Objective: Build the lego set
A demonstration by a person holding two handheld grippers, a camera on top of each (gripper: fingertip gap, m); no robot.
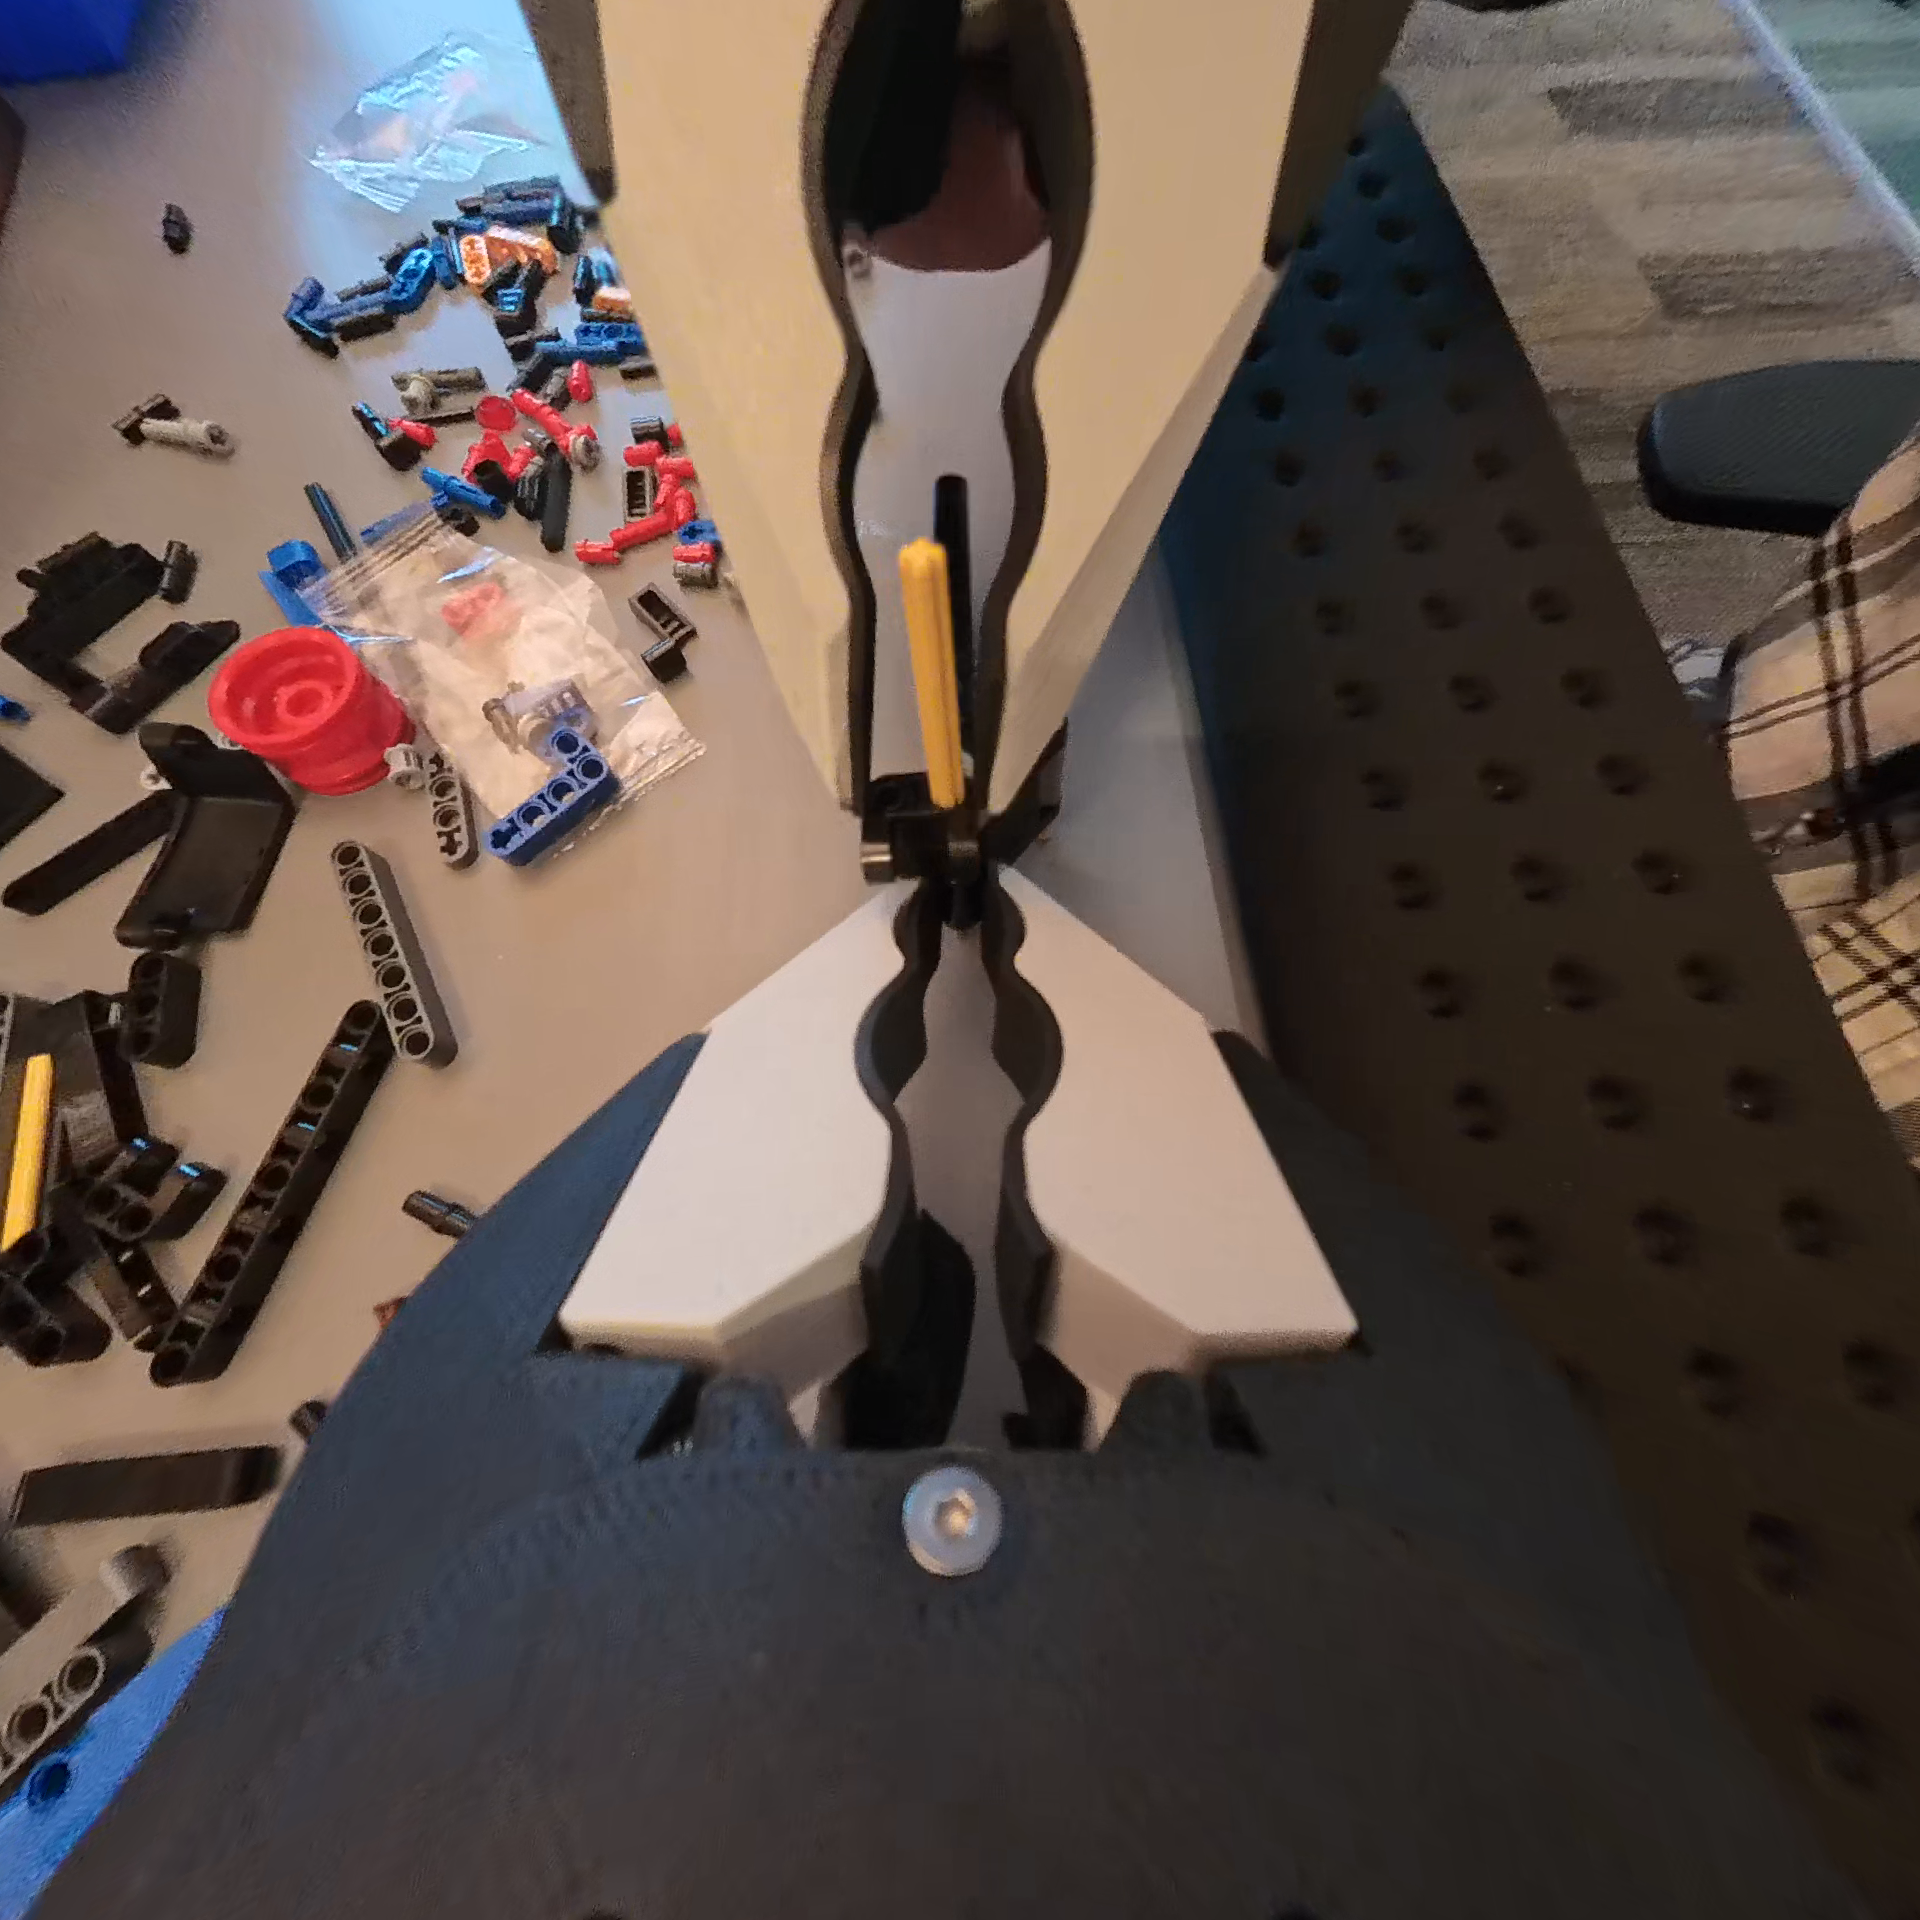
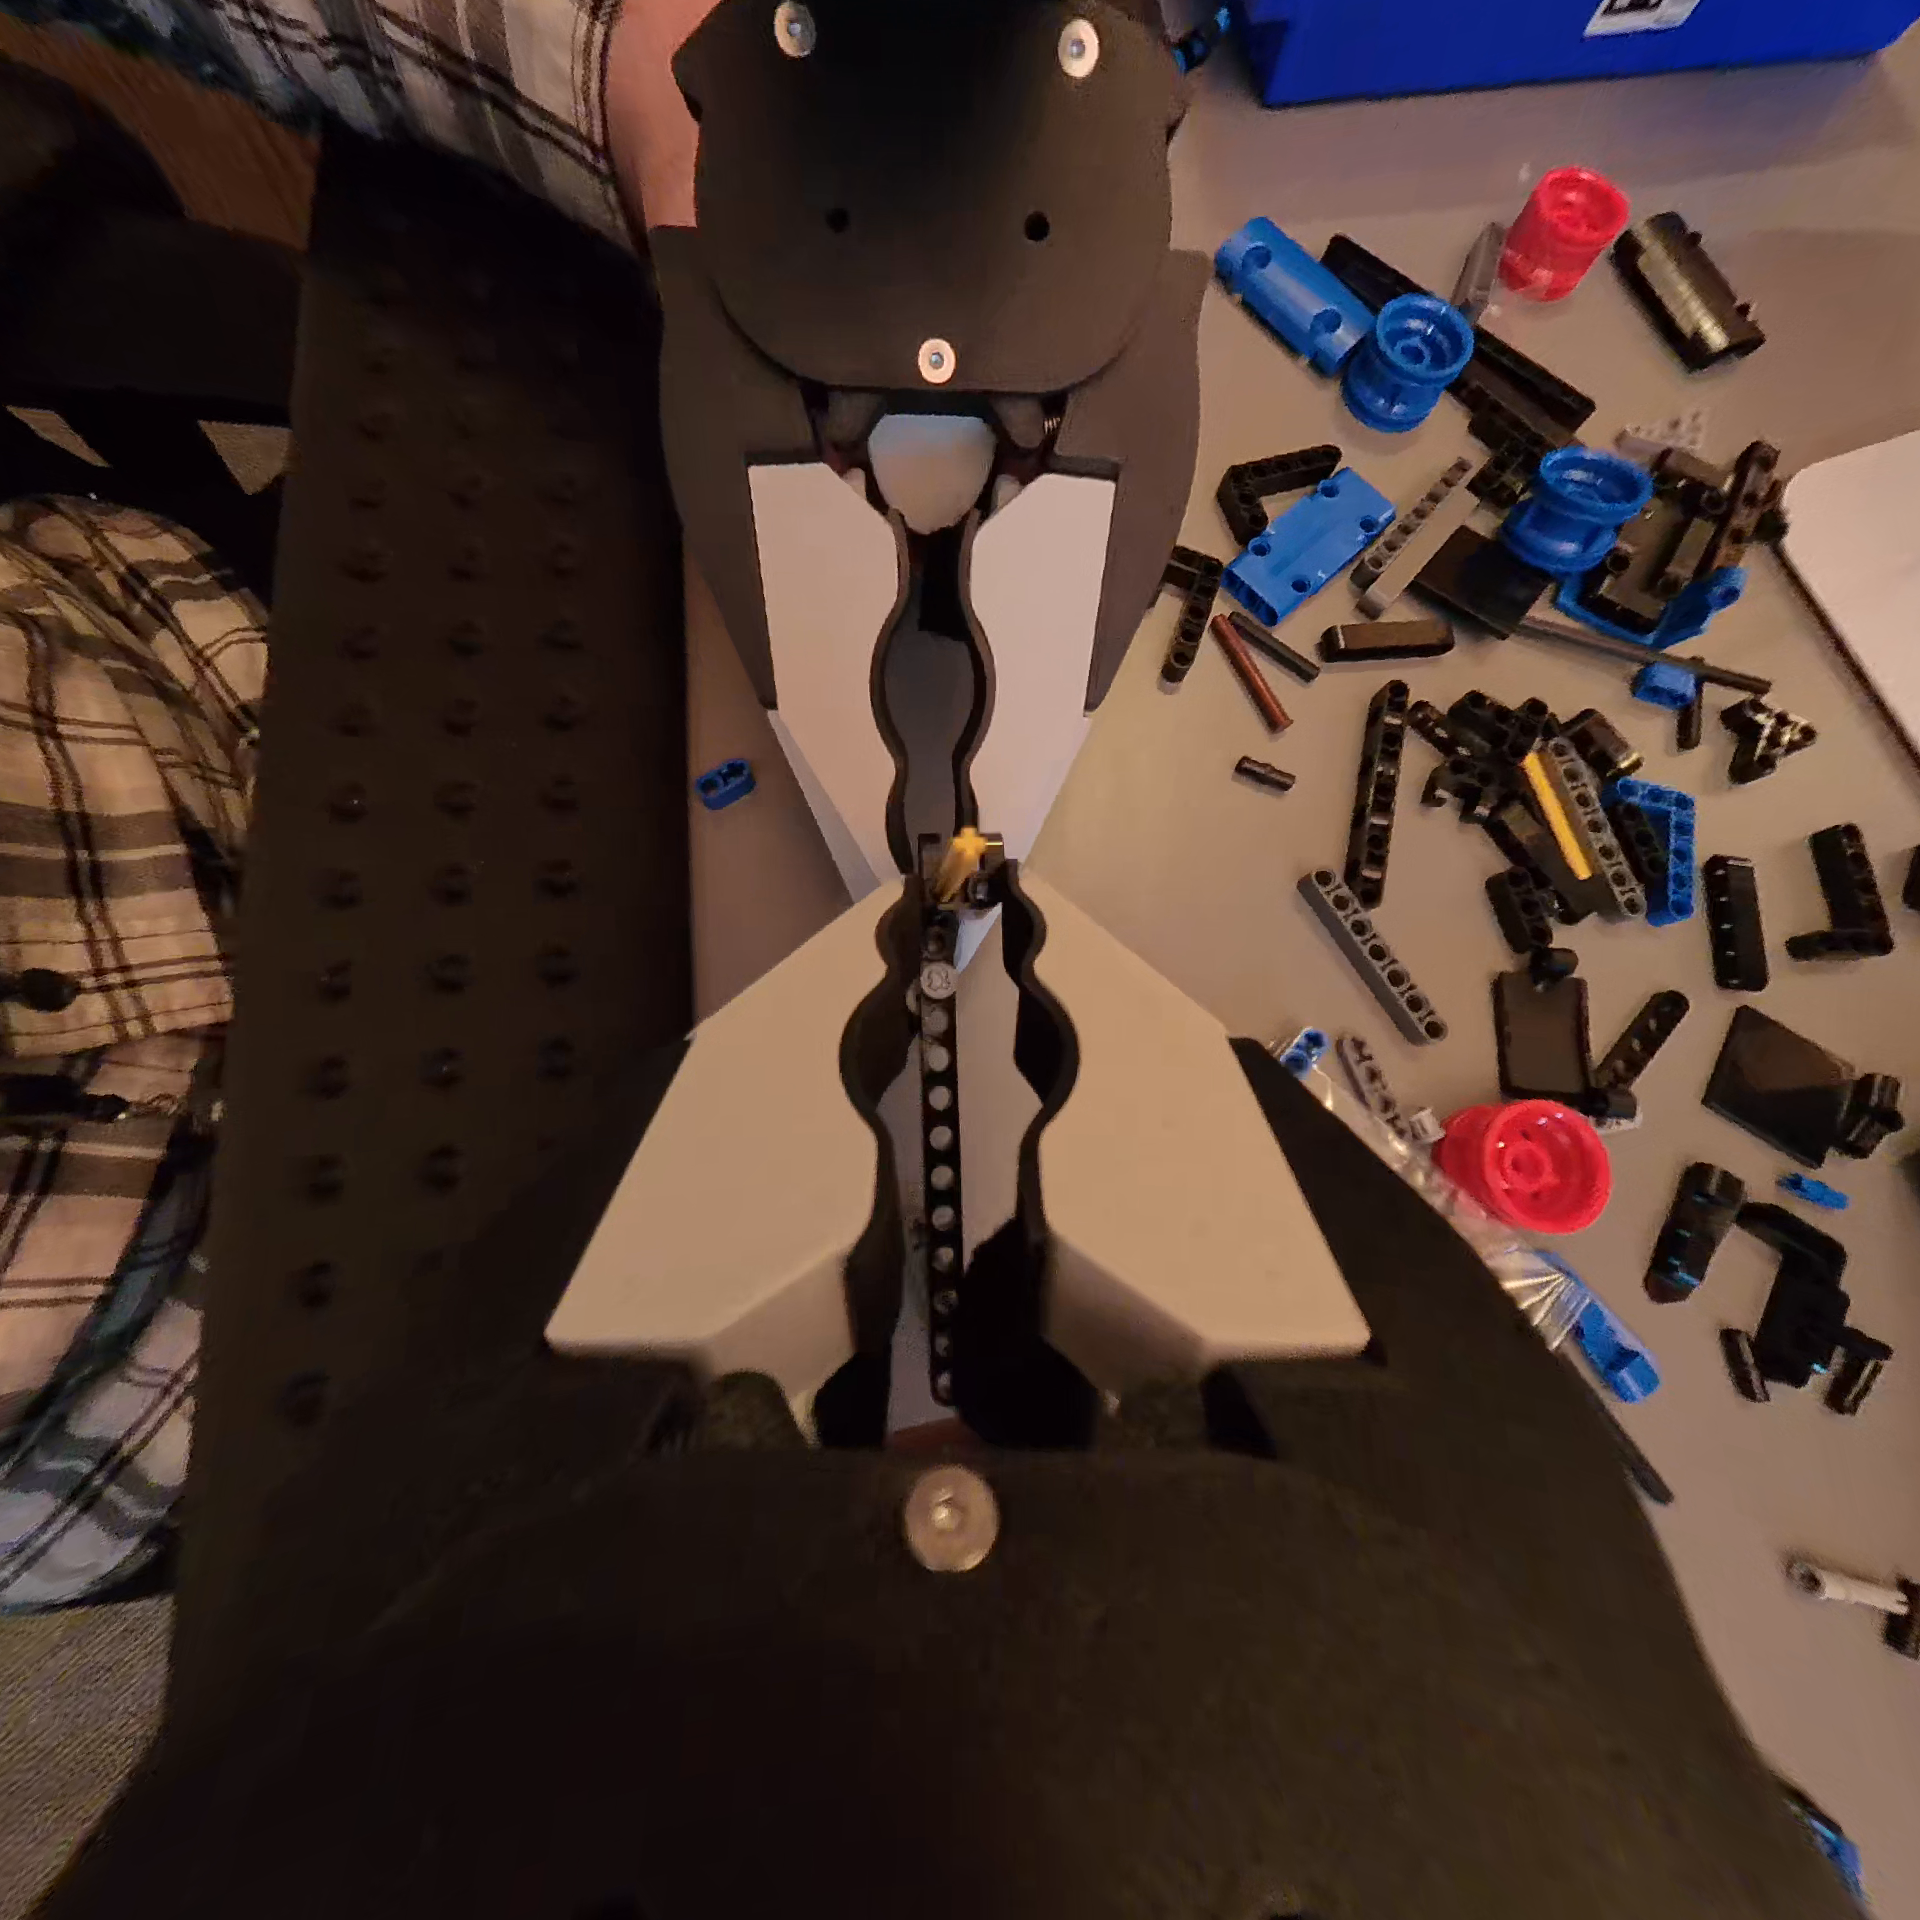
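My two grippers meet tip to tip above the grey table (image 1: pixel 582 935). My right gripper (image 2: pixel 956 904) is shut on a long black beam with holes (image 2: pixel 940 1132) that lies along its fingers. A yellow axle (image 1: pixel 932 665) sticks out of the beam's front end and shows end-on in the right wrist view (image 2: pixel 961 854). My left gripper (image 1: pixel 951 909) is shut on a small black connector (image 1: pixel 914 831) at the foot of the axle. In the left wrist view the right gripper (image 1: pixel 930 810) comes down from the top. In the right wrist view the left gripper (image 2: pixel 951 847) does the same.
Loose black, blue and red parts lie across the table. Among them are a red wheel hub (image 1: pixel 307 712), blue hubs (image 2: pixel 1413 353), a grey beam (image 1: pixel 395 951) and a parts bag (image 1: pixel 520 665). A blue box (image 2: pixel 1558 42) stands at the back. A plaid sleeve (image 2: pixel 104 779) and a black perforated panel (image 1: pixel 1455 727) are close by. Both grippers' tips are close together, under 4 cm apart.
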